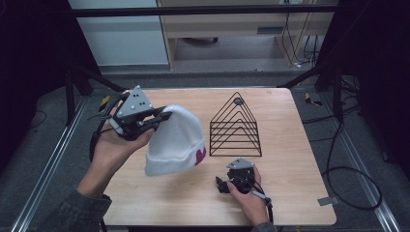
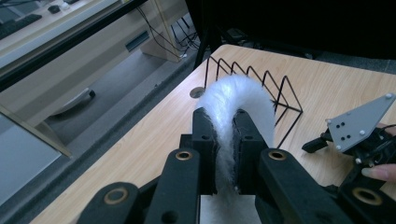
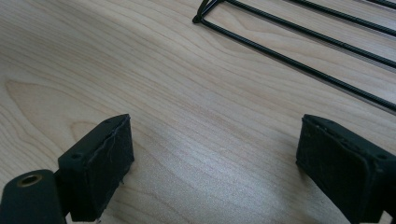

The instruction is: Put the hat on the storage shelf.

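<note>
— What's the setting on your feed?

— Pale wood table (image 1: 290, 193) on a dark metal frame, grey floor around it, cables trailing off to the right, and light cabinets at the back.

— Start at the left. What do I have there?

— My left gripper (image 1: 162, 115) is raised over the table's left part, with its grey three-cornered plate on top. Its jaws are pinched tight on a white fuzzy beanie (image 1: 176, 140). In the left gripper view the fabric (image 2: 238, 100) is squeezed between the two black jaws and arches up past their tips. From above, the hat hangs down from the grip with its folded cuff lowest; a dark pink mark sits on the cuff, though I can't make out what it depicts at this resolution.

— And moving right?

— A black wire rack (image 1: 236, 128) of triangular dividers stands on the table, just right of the hat and apart from it.

— The other hand?

— My right gripper (image 1: 223, 185) sits low near the table's front edge, in front of the rack. In the right gripper view its jaws stand wide apart with bare wood between them, and the rack's base wires (image 3: 299, 65) cross the top right corner.
</note>
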A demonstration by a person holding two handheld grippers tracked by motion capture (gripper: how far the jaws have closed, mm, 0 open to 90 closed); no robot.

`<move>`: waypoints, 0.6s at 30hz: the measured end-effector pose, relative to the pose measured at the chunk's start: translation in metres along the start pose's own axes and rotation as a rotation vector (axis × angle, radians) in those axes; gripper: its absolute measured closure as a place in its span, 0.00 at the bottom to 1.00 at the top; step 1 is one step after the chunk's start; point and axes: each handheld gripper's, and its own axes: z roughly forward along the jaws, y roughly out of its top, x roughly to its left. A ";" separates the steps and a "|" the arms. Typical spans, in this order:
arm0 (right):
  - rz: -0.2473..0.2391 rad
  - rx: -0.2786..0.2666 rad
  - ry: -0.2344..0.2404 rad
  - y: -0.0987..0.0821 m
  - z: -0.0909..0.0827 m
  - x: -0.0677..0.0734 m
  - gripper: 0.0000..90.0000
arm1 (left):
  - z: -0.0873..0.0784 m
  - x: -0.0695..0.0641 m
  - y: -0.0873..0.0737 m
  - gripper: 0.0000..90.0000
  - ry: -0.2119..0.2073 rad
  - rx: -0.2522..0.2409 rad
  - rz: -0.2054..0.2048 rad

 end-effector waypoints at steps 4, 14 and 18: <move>-0.003 -0.002 -0.002 0.000 0.000 0.000 0.12 | 0.000 -0.001 0.006 0.91 -0.013 -0.006 0.006; -0.005 -0.001 -0.002 0.000 0.000 0.000 0.12 | -0.006 -0.004 0.024 0.91 -0.035 -0.033 0.017; -0.005 -0.001 -0.002 0.000 0.000 0.000 0.12 | -0.007 -0.007 0.038 0.91 -0.035 -0.035 0.047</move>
